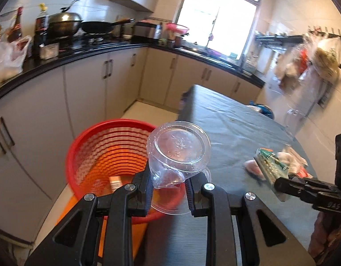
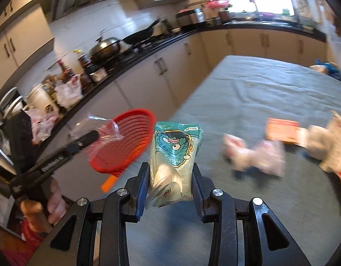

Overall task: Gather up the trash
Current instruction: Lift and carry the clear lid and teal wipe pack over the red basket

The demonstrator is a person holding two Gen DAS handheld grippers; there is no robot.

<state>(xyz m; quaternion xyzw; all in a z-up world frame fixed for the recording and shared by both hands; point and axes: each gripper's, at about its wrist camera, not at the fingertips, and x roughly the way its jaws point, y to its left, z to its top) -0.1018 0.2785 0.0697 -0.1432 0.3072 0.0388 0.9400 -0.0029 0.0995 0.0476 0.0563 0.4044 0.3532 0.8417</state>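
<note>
**Both grippers loaded beside the red basket**

The left gripper [image 1: 168, 184] was clamped on a crushed clear plastic cup [image 1: 178, 153], base turned toward the camera, jaws pinching its collapsed rim end. The cup hung over the right-hand edge of a round red slatted plastic basket [image 1: 93, 153] standing on the floor at the table's left edge. A small white item lay at the basket's bottom; its nature could not be determined.

The right gripper [image 2: 170, 186] was closed on a teal-and-white printed plastic snack packet [image 2: 176, 153] bearing a cartoon face, held upright between the pads above the grey cloth-covered table [image 2: 259, 88]. From that camera the basket lay at ten o'clock of the packet, with the left gripper and its cup in front of it.

Remaining on the table, at three o'clock of the packet: crumpled pinkish-white wrappers [image 2: 254, 155] and a flat orange card packet [image 2: 281, 130], near one another, blurred.

Black countertop [image 1: 81, 51] with woks and bottles ran along the wall behind.
</note>
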